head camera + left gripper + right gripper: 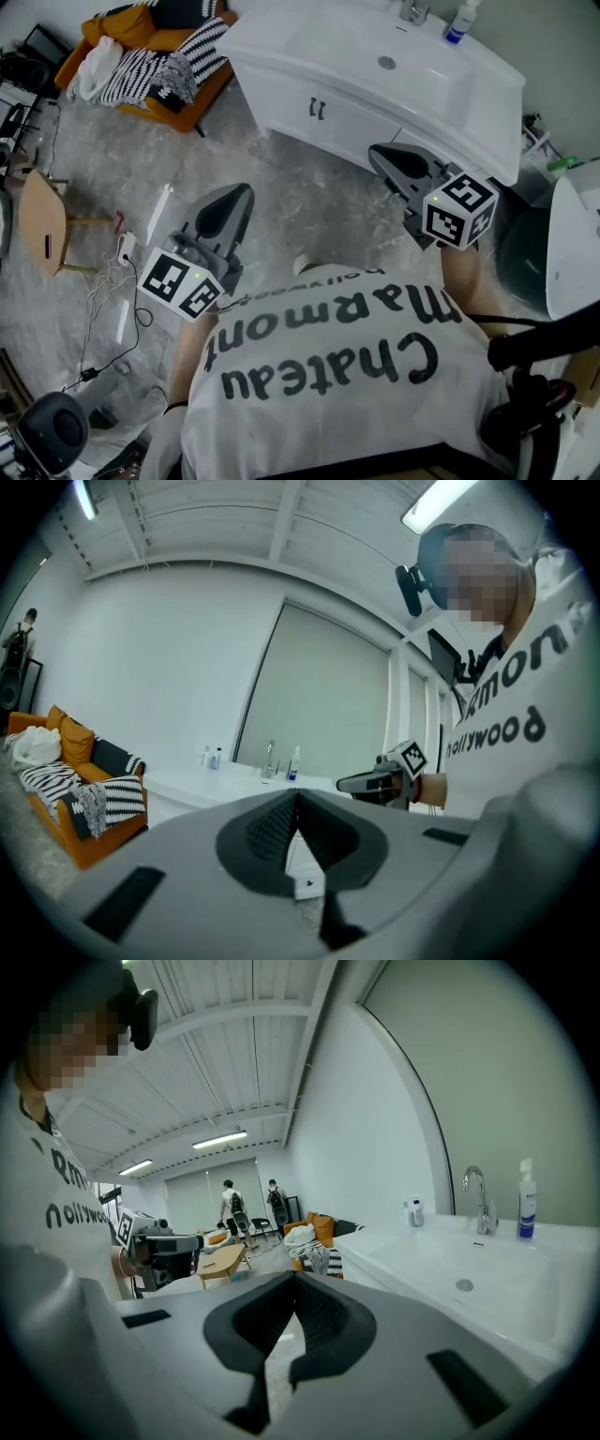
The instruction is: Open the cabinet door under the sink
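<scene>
The white sink cabinet (pixel 281 89) stands at the top of the head view, with a pair of dark handles (pixel 319 110) on its door front. My left gripper (pixel 241 193) hovers over the marble floor, well short of the cabinet, shut with nothing in it. My right gripper (pixel 378 154) is shut and empty too, and its tip lies close to the cabinet's lower front. In the left gripper view the closed fingertips (pixel 298 797) point toward the sink counter (pixel 225 782). The basin (pixel 469 1283) and faucet (pixel 478 1199) lie to the right in the right gripper view.
An orange sofa (pixel 187 108) piled with striped blankets stands left of the cabinet. A small wooden table (pixel 42 220) and loose cables (pixel 112 281) lie at the left. A bottle (pixel 459 23) stands on the counter. A dark bin (pixel 525 258) sits at the right. Two people (pixel 230 1206) stand far off.
</scene>
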Tool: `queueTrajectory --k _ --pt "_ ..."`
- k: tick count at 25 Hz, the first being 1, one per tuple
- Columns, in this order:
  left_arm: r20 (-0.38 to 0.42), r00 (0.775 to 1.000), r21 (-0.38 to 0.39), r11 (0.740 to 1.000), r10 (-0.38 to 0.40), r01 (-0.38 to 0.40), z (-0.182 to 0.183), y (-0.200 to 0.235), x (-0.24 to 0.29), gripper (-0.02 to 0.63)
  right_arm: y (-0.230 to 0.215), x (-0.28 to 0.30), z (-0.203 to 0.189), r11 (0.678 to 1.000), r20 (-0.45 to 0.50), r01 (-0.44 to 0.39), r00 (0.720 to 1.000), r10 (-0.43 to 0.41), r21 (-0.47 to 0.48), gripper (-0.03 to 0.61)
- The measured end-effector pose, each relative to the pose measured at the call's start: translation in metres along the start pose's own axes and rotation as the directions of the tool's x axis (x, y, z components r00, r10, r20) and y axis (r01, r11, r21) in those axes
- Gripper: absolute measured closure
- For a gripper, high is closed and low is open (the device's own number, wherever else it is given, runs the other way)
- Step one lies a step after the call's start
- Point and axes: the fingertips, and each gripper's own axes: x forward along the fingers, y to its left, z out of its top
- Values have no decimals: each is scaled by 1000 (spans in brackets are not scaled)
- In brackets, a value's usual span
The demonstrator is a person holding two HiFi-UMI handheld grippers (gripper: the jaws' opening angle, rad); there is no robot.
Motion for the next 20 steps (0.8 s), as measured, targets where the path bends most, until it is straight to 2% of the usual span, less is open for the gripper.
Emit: queueTrajectory --k 8,14,20 --pt "-14 998 -7 998 -67 67 0 42 10 606 -2 33 -1 999 -25 53 998 -53 7 572" --pt "-24 995 -18 995 -98 97 -12 50 15 606 -6 41 -12 995 -29 93 995 -92 32 572" --pt "-24 995 -43 994 -99 98 -20 53 21 606 -9 52 -16 996 -29 81 996 -80 38 572"
